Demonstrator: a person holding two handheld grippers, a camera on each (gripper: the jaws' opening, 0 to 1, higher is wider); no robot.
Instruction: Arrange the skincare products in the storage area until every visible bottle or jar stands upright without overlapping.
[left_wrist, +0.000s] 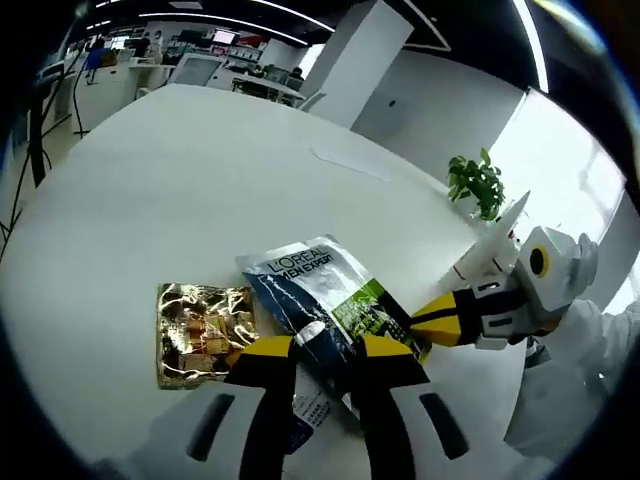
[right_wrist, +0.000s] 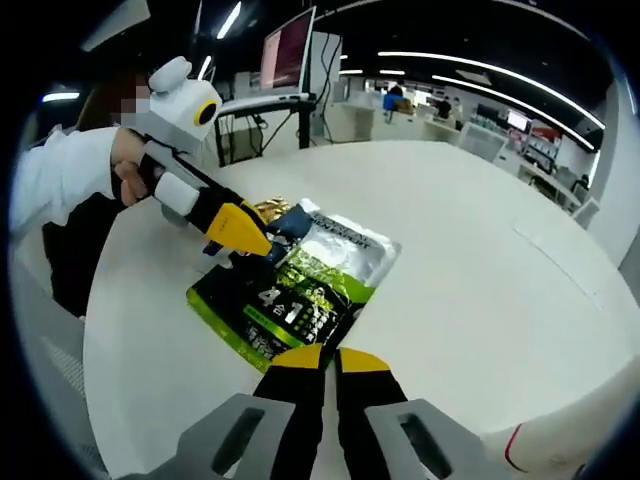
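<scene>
White round table (left_wrist: 200, 170) is carrying a silver-green pouch (left_wrist: 325, 300) beside a gold packet (left_wrist: 203, 332). Left gripper (left_wrist: 328, 352) is pinching the pouch's near end, hiding it. Right gripper (right_wrist: 322, 357) is pressed together at the pouch's edge; a small plant (left_wrist: 477, 182) is standing far off.

On the white counter (left_wrist: 180, 180) lie two flat packets, one blue-and-green sachet (left_wrist: 325, 295) and one gold foil packet (left_wrist: 205, 333) touching its side, plus one potted plant (left_wrist: 477, 183) at the counter's edge, and two grippers.
</scene>
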